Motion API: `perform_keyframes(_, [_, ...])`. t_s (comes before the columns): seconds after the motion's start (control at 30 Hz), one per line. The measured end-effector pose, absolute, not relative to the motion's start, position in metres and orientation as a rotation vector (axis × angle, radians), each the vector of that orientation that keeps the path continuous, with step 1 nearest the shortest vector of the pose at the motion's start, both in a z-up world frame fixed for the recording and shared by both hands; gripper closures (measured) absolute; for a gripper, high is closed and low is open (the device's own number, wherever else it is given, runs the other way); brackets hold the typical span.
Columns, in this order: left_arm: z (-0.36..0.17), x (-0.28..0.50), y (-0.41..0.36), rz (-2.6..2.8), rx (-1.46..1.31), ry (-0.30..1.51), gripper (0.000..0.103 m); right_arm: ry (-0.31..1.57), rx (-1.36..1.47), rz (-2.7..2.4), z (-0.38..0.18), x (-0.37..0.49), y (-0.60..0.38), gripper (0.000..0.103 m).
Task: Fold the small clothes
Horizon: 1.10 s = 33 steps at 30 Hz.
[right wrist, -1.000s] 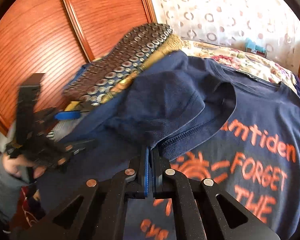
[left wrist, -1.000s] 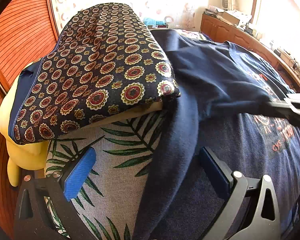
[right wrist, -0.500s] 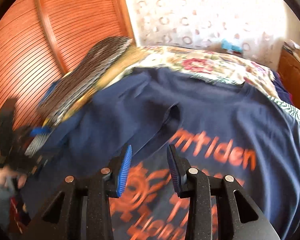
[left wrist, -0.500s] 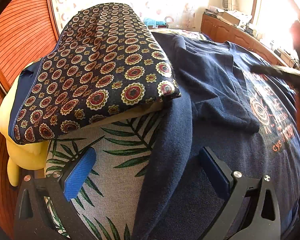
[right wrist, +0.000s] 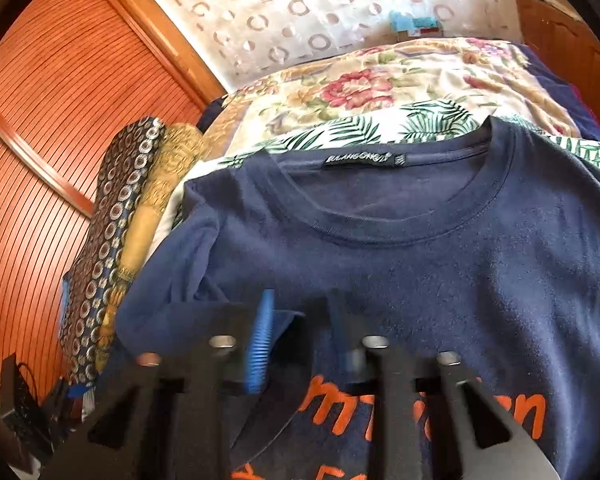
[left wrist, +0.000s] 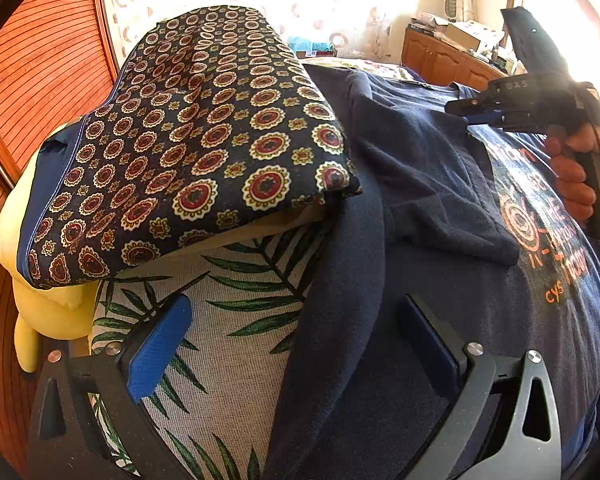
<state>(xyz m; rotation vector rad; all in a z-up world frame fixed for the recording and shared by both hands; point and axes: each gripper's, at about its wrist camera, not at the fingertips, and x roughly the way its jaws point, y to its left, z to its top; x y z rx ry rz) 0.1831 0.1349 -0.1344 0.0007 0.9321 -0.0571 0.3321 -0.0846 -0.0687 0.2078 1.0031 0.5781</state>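
A navy T-shirt with orange print lies face up on the bed, its collar at the far end. One sleeve is folded in across the chest. My left gripper stands wide open low over the shirt's folded side edge, the pads clear of the cloth. My right gripper, held by a hand, hovers above the chest just below the collar. Its jaws are closing with a gap still between them. The sleeve's tip shows under that gap, and the pads press on nothing.
A dark medallion-patterned cushion lies on a yellow pillow at the shirt's left. Palm-leaf cover and floral bedding surround the shirt. Slatted wooden doors stand at the left, a wooden dresser at the far right.
My right gripper let go of the sleeve, which now lies folded on the chest, and moved up toward the collar. The left gripper has not moved.
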Motion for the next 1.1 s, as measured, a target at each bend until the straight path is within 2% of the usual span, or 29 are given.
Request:
perform_keyframes(0.03, [-0.134,0.183,0.134,-0.057,0.001,0.932,0.0,1.001,0.207,0.589,-0.065,0.331,-0.084,0.082])
perform_keyframes(0.1, [-0.134,0.183,0.134,-0.057,0.001,0.932,0.0,0.998,0.208,0.617,-0.058,0.329,-0.089,0.097])
perform_keyframes(0.17, [-0.134,0.183,0.134,-0.057,0.001,0.932,0.0,0.991,0.18,0.636,-0.054,0.326,-0.087,0.101])
perform_keyframes(0.6, [-0.135,0.183,0.135,-0.056,0.001,0.932,0.0,0.667,0.062,0.527,0.007,0.267,-0.135,0.102])
perform_keyframes(0.7, [-0.134,0.184,0.138,-0.057,0.0,0.933,0.0,0.892,-0.033,0.477,-0.037,0.284,-0.131,0.101])
perform_keyframes(0.73, [-0.134,0.184,0.138,-0.057,0.0,0.933,0.0,0.89,0.003,0.456,-0.041,0.284,-0.141,0.101])
perform_keyframes(0.8, [-0.134,0.184,0.137,-0.057,0.0,0.932,0.0,0.841,0.014,0.389,-0.039,0.282,-0.157,0.093])
perform_keyframes(0.87, [-0.134,0.185,0.137,-0.056,0.0,0.933,0.0,0.804,0.008,0.39,-0.035,0.279,-0.167,0.077])
perform_keyframes(0.93, [-0.134,0.185,0.137,-0.056,0.001,0.933,0.0,0.783,-0.02,0.4,-0.033,0.272,-0.178,0.072])
perform_keyframes(1.1, [-0.134,0.185,0.137,-0.055,0.001,0.933,0.0,0.743,-0.127,0.373,-0.03,0.237,-0.198,0.07])
